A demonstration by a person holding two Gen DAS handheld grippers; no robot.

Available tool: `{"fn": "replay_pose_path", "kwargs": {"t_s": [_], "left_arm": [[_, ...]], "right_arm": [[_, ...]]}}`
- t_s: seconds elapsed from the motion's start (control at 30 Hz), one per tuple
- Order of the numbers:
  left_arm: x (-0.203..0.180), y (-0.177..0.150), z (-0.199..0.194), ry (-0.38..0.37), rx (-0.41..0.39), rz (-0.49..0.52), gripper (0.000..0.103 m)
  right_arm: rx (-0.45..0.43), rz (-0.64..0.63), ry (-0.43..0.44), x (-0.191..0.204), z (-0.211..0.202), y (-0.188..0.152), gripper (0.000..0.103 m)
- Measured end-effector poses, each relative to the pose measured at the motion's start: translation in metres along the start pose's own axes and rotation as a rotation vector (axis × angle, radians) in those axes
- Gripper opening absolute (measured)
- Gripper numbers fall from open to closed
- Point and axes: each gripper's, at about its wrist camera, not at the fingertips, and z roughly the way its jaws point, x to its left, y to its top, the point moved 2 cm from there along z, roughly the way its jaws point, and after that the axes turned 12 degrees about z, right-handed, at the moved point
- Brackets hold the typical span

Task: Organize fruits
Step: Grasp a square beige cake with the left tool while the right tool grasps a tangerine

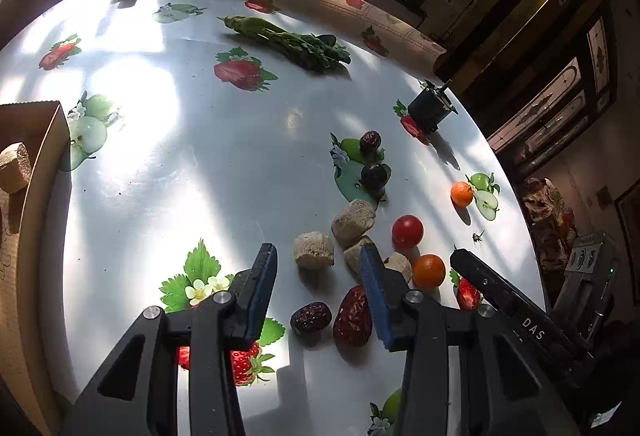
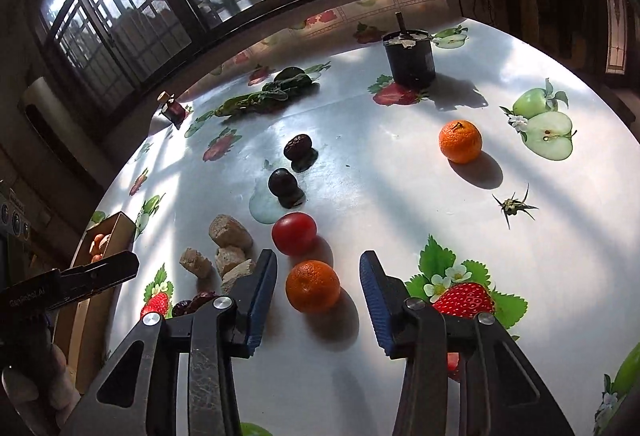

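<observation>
1. Your left gripper [image 1: 318, 272] is spread wide with nothing in it, hovering over the table [image 1: 192, 164]; a tan chunk [image 1: 313, 250] sits in the gap between its fingers, and no pad touches it
2. Just at 6 o'clock from that chunk, two wrinkly red dates [image 1: 311, 317] lie side by side, one partly behind the right finger
3. Your right gripper [image 2: 318, 272] is also wide open and empty, with a small orange [image 2: 312, 285] sitting between the fingers, closer to the left pad
4. A red tomato [image 2: 294, 234] sits at 11 o'clock from that orange, nearly touching
5. Second orange [image 2: 460, 141] is well apart at 2 o'clock, near the printed apple
6. Two dark plums [image 2: 283, 181] sit at 12 o'clock from the tomato
7. Cardboard box [image 1: 28, 204] is way over at 9 o'clock in the left view, with one tan chunk already inside
</observation>
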Motion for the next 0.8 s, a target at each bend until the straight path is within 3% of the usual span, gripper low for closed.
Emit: {"fn": "replay_pose_path", "kwargs": {"t_s": [0.3, 0.47, 0.57, 0.8], "left_arm": [[0.006, 0.003, 0.039, -0.079, 0.043, -0.026, 0.042], [-0.007, 0.002, 0.042, -0.041, 0.025, 0.052, 0.042], [-0.010, -0.001, 0.041, -0.032, 0.008, 0.073, 0.027], [-0.010, -0.004, 0.042, -0.024, -0.010, 0.078, 0.028]], "right_arm": [[0.044, 0.008, 0.033, 0.002, 0.009, -0.005, 0.046], [0.057, -0.042, -0.010, 0.009, 0.018, -0.011, 0.046], [0.066, -0.058, -0.037, 0.010, 0.024, -0.014, 0.046], [0.047, -0.097, -0.086, 0.014, 0.027, -0.016, 0.046]]}}
